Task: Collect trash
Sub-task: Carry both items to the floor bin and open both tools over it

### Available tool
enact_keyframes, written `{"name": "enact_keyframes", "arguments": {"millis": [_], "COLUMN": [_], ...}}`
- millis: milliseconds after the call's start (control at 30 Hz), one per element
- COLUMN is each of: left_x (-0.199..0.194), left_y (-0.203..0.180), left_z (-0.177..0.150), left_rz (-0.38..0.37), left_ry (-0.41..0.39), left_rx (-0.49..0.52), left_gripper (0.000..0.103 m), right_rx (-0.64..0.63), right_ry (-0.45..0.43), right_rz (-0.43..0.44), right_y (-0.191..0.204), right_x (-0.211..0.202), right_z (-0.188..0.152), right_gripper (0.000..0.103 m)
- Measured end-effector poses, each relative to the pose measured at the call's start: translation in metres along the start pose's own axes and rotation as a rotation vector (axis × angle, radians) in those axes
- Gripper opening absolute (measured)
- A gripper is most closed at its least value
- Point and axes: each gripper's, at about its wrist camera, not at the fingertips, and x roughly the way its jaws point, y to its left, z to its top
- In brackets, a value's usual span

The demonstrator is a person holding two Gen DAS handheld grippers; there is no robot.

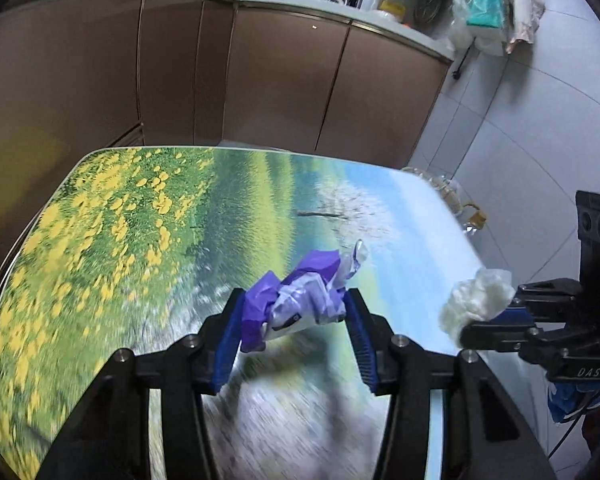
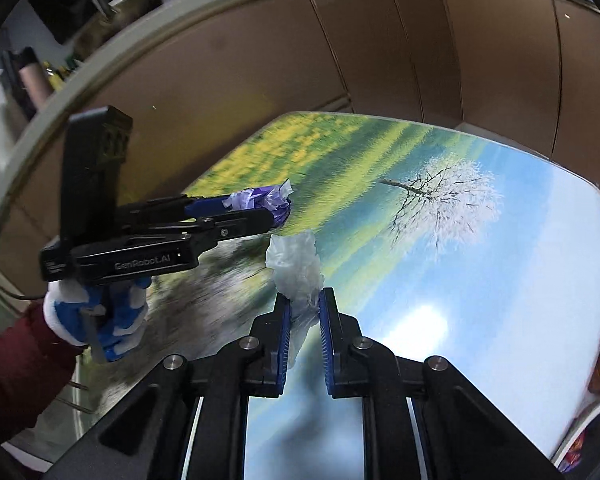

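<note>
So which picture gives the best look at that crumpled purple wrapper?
The left wrist view: the purple wrapper fills the middle, pinched between that gripper's jaws, folds plain. The right wrist view shows it only small and side-on, partly hidden by the left gripper.

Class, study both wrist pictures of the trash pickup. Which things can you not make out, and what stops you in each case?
- Print on the purple wrapper in the left claw: crumpled, too small in both views.
- Where the trash goes: no bin in either view.
- Items on the counter: small, bent by the fisheye edge in the left wrist view.
- Lower part of the white wad in the right claw: hidden between the pads.
</note>
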Motion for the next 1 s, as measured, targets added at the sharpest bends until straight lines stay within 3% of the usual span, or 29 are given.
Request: {"name": "enact_keyframes", "arguments": {"millis": [300, 500, 833, 1000], "left_x": [-0.056, -0.063, 0.008, 0.065], "left_y": [-0.089, -0.172, -0.318, -0.377], "left_z": [-0.020, -0.026, -0.028, -0.020], "left_rz": [-0.064, -0.158, -0.298, -0.330], "left_ry": [-0.044, -0.039, 0.076, 0.144], "left_rx": [0.098, 0.198, 0.345, 0.341], "left_gripper": [0.047, 0.047, 0.047, 0.047], "right_rx": [0.028, 0.105, 0.314, 0.413], "right_ry": [-0.118, -0.196, -0.221, -0.221], "right_rz": [-0.033, -0.167, -0.487, -0.570], "right_y": [0.011, -0.015, -0.108, -0.162], "right_x": [-0.097, -0.168, -0.233, -0.244], "right_z": [-0.056, -0.107, -0.192, -0.212], "right_gripper": [0.014, 0.014, 0.014, 0.016]}}
